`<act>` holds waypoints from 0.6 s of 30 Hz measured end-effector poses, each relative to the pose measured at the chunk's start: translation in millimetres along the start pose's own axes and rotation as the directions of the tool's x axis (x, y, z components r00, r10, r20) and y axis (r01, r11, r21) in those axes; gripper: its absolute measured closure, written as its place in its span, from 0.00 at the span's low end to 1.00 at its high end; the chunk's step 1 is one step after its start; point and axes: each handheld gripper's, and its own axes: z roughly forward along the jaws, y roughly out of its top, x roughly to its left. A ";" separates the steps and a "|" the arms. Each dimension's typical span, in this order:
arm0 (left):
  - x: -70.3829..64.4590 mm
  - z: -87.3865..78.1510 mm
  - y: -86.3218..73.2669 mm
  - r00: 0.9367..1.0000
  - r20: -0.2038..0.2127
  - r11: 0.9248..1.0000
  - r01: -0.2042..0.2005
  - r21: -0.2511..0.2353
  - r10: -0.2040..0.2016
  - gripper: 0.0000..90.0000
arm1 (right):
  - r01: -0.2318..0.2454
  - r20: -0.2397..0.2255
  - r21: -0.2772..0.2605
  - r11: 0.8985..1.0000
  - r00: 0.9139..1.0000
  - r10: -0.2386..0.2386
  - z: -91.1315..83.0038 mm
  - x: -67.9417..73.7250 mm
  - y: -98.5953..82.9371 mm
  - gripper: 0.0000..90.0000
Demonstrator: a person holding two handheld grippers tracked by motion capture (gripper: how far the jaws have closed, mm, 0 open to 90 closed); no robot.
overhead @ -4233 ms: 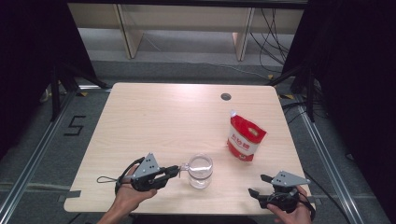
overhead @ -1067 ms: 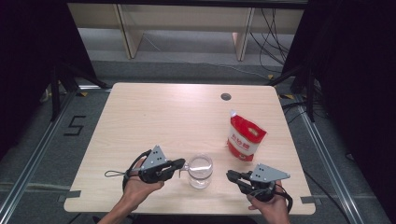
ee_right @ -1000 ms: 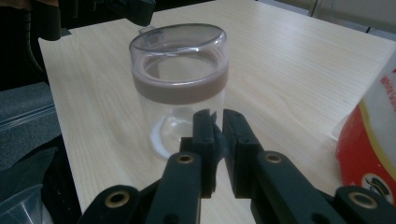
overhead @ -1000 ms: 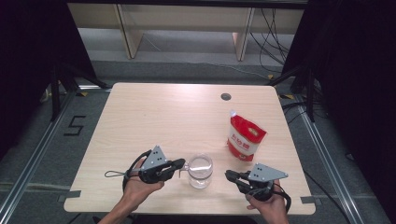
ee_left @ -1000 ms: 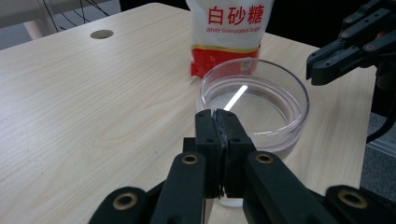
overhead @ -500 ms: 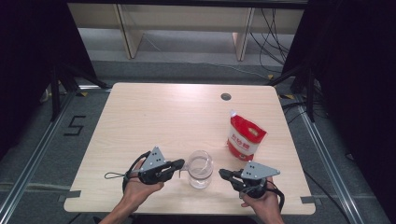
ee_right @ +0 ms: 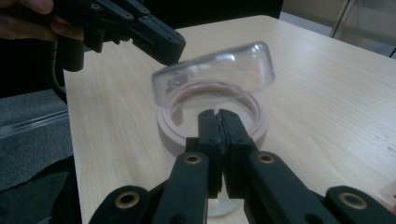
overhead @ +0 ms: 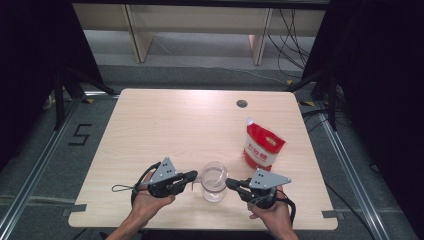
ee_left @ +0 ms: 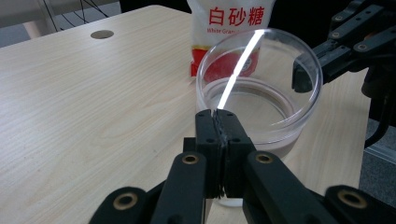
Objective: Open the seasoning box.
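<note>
Right gripper (overhead: 231, 183) moved in beside glass (overhead: 214, 181); fingers closed.

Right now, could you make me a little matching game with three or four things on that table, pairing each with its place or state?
Things:
1. clear glass jar
2. red and white sugar pouch
3. small dark round hole
4. left gripper

Places or states:
A. fingers pressed shut
B. standing upright at the table's right
C. between both grippers, near edge
D. far side of the tabletop

Pairs: 1-C, 2-B, 3-D, 4-A
</note>
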 end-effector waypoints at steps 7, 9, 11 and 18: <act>-1.9 -5.6 -1.0 0.999 0.005 0.999 0.042 0.006 -0.042 0.87 | 0.001 -0.008 -0.005 1.000 1.000 -0.001 3.5 2.3 4.3 0.99; -1.8 -6.9 -4.4 0.999 0.005 0.999 0.035 0.014 -0.035 0.79 | 0.000 -0.008 -0.014 1.000 1.000 0.000 4.2 2.8 5.4 0.99; -3.4 -8.0 -10.0 0.999 -0.004 0.999 0.044 0.032 -0.044 0.69 | 0.002 -0.015 -0.023 1.000 1.000 -0.002 4.7 2.8 7.2 0.99; -2.4 -12.2 -25.5 0.999 -0.042 0.996 0.033 0.084 -0.030 0.44 | -0.015 -0.014 -0.026 1.000 1.000 0.015 7.4 6.9 11.4 0.99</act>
